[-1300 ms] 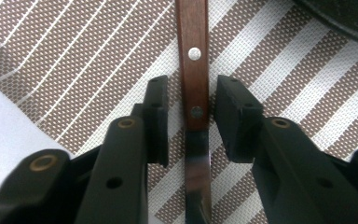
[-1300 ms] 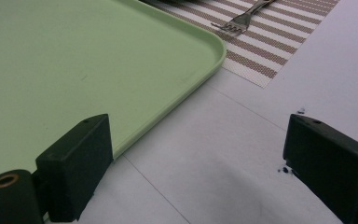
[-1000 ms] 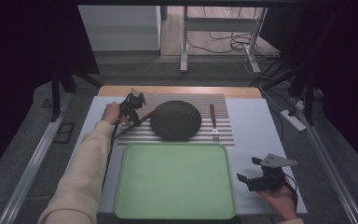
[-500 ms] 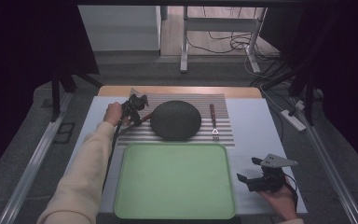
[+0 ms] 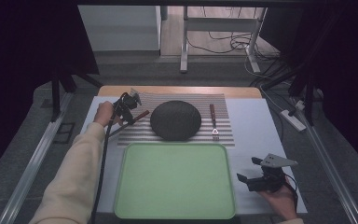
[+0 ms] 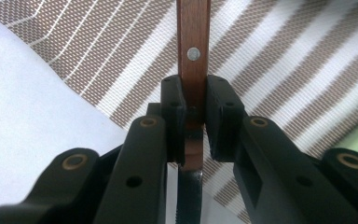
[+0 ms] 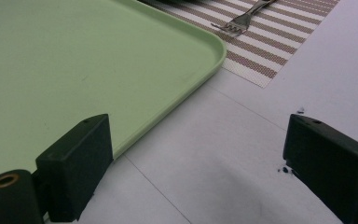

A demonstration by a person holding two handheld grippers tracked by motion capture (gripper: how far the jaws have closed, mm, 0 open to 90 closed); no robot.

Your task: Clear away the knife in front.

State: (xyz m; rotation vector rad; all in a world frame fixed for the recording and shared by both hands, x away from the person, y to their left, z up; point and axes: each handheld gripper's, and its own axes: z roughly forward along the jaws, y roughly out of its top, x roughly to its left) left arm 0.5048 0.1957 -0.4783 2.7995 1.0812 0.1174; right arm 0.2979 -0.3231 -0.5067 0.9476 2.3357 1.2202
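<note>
the knife is being held by the left gripper at the far left of the striped placemat, just left of the dark round plate. in the left gripper view the jaws are being kept clenched on the wooden handle, near the point where the wood gives way to the dark blade, with the riveted handle running away over the brown and white stripes. compared with a second ago, the gripper is being carried a little up and towards the near left, and the knife is being lifted with it, so that its handle is now seen angled above the mat rather than lying flat on it. this is being read as the pick-up being complete and the carry being started; the green tray, lying bare at the near middle of the table, is being taken as the likely place for it, though that is only a judgement.

the right gripper is being kept in place on the white table surface just beside the tray's right rim, with its jaws spread wide and nothing between them; in the right gripper view bare table and the tray's corner are being seen between the two pads. the fork is being left untouched on the right side of the mat, tines towards the tray, well apart from both grippers.
</note>
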